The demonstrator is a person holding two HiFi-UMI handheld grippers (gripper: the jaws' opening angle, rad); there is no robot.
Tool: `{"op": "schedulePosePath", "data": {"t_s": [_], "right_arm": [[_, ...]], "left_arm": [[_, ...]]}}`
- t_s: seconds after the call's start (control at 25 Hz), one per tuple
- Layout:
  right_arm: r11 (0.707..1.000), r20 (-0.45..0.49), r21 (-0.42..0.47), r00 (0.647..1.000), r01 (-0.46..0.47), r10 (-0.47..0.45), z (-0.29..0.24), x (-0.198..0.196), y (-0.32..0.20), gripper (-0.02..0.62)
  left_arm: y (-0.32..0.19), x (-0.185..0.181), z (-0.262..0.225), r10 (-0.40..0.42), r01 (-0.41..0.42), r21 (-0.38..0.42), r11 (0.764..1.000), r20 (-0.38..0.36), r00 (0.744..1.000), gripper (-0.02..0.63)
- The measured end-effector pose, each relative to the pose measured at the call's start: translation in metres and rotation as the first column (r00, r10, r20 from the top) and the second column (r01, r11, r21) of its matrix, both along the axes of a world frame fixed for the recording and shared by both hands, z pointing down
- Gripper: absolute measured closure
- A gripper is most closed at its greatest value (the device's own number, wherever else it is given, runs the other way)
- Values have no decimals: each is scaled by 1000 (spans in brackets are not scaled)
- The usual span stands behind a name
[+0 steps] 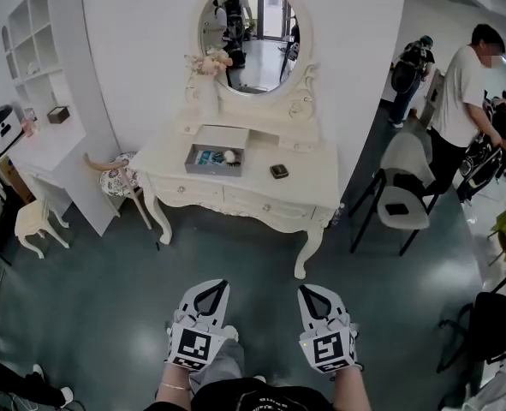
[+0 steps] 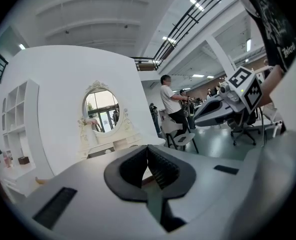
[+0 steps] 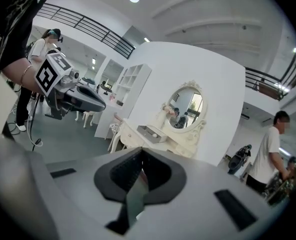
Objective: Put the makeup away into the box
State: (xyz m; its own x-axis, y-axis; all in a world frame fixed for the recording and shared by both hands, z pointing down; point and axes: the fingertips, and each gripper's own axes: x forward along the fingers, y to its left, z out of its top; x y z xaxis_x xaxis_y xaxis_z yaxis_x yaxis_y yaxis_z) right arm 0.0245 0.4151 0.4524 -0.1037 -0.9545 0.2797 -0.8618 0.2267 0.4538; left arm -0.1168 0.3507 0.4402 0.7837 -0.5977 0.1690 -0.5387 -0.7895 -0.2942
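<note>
Both grippers were held low and side by side at the bottom of the head view, well apart from the dressing table (image 1: 317,182); no reach could yet be made from there, so this was judged an approach and not handling. The left gripper (image 1: 211,288) was seen with its jaws brought together at the tips and nothing between them, and the right gripper (image 1: 315,291) was likewise closed and empty. This was judged a carrying posture, since nothing was near enough to be taken. Each gripper was pointed roughly toward the table, so that the mirror (image 1: 251,32) and the tabletop were framed beyond its own jaws. The box (image 1: 210,172) was set open on the tabletop below the mirror, with a blue item and a white round thing (image 1: 229,156) already lying inside it. A small dark case (image 1: 278,171), taken to be the makeup left to be put away, was lying on the bare tabletop to the right of the box, near it but not touching. The box was presumably left open so that the case could be dropped in directly.
</note>
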Motion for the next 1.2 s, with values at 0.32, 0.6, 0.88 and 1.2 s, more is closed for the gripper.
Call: {"op": "schedulePosePath", "data": {"t_s": [0.32, 0.6, 0.88, 1.2], "right_arm": [[1000, 5, -4, 1000, -5, 5, -2, 14, -66, 588], [999, -3, -23, 999, -38, 38, 1, 30, -122, 588], [997, -13, -22, 997, -77, 77, 2, 37, -171, 588], [993, -18, -25, 993, -113, 113, 3, 35, -218, 588]], "left_arm": [[-70, 10, -6, 12, -12, 15, 1000, -17, 1000, 591], [-126, 32, -1, 65, -65, 1, 998, -1, 998, 591], [-172, 47, 7, 127, -127, -1, 992, 39, 991, 591], [-222, 50, 3, 173, -173, 2, 985, 41, 984, 591]]}}
